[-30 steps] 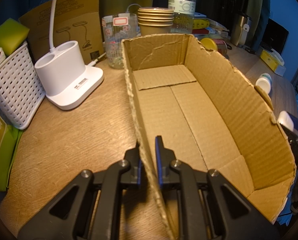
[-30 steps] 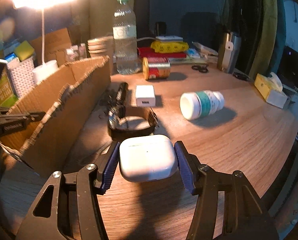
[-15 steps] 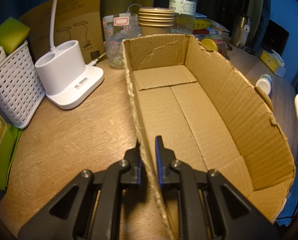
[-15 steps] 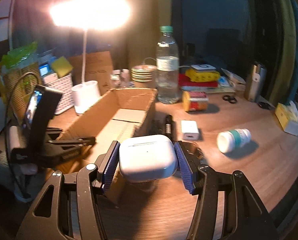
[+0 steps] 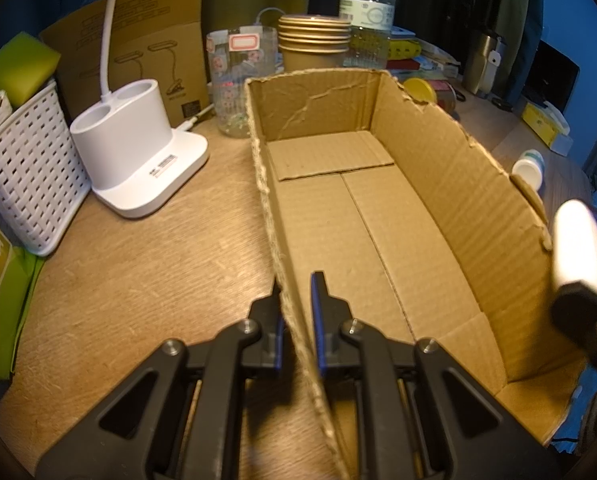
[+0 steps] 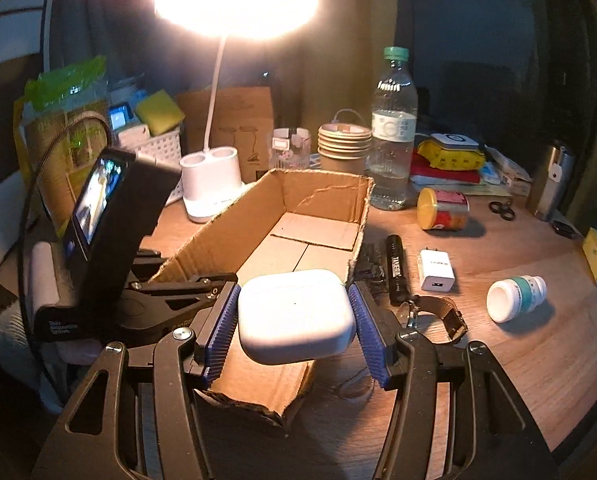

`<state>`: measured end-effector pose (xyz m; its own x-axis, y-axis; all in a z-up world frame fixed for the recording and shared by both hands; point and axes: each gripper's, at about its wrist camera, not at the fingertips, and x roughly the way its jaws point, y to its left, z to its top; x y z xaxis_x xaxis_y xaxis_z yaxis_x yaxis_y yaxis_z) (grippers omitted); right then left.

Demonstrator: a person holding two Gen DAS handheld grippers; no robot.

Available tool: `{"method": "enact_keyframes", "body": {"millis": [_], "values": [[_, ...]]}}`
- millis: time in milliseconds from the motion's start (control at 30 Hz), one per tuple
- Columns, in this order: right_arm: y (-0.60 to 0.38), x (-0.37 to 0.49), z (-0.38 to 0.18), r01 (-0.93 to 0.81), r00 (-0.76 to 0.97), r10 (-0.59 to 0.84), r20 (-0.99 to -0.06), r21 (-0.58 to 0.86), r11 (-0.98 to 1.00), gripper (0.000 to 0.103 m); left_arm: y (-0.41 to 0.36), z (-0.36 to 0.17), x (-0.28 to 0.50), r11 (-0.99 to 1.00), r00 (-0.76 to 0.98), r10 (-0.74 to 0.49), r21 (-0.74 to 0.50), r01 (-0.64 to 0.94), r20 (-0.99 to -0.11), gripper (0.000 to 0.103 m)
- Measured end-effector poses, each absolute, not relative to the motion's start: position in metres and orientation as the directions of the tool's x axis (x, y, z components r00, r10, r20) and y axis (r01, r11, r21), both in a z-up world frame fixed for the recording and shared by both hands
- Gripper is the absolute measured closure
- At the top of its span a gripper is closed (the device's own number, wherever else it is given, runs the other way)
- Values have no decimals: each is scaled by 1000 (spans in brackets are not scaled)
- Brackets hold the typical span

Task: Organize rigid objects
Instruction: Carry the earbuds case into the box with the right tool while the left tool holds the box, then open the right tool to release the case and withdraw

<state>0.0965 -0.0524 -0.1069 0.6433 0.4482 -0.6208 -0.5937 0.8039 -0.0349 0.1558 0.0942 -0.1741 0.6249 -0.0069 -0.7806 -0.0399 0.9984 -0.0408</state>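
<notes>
- We take the cardboard box (image 6: 314,216) as our landmark; every place below is given relative to it.
- Left gripper (image 5: 298,304): clenched on the box's long left wall near the near end, 1 pad outside and 1 inside. It anchors the box on the wooden desk (image 5: 138,272).
- Right gripper (image 6: 294,320): grasping the white earbud case (image 6: 296,316), 1 blue ribbed pad on each side, lid seam facing up. The case hangs above the box's near end, over the torn near rim, not yet down inside.
- In the left wrist view the case (image 5: 582,248) shows as a blurred white shape at the box's right wall, above the rim.
- Box interior is bare in both views: 2 floor flaps, nothing lying on them.
- Step in hand, as we judge it: place the case in the box.
- To do it well: carry the case past the rim and toward the middle of the floor, lower until it nearly rests on the cardboard, then part the pads. A release from this height could let it bounce or tip the thin wall.
- Keep the left clamp firm; the ragged walls look flimsy and may flex if nudged.
- Still outside, right of the box: black flashlight (image 6: 396,272), white charger (image 6: 436,270), watch (image 6: 438,314), pill bottle (image 6: 516,296), red can (image 6: 444,208).
</notes>
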Motion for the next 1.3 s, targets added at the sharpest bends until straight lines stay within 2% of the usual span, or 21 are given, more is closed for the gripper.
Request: {"method": "enact_keyframes", "body": {"millis": [267, 600, 700, 733, 1300], "values": [[-35, 92, -115, -624, 642, 417, -644, -123, 771, 44, 94, -174, 156, 998, 625, -7, -41, -40, -780, 91], [-27, 94, -119, -639, 624, 413, -663, -129, 758, 44, 95, -174, 156, 998, 625, -8, -42, -40, -780, 91], [-26, 95, -117, -635, 628, 414, -659, -126, 762, 33, 94, -174, 156, 998, 626, -9, -43, -40, -780, 91], [-26, 95, -117, -633, 630, 413, -658, -126, 764, 32, 93, -174, 156, 998, 626, -8, -42, -39, -779, 91], [-41, 94, -106, -609, 651, 421, -631, -104, 786, 32, 94, -175, 157, 998, 627, -10, -47, -42, -779, 91]]}}
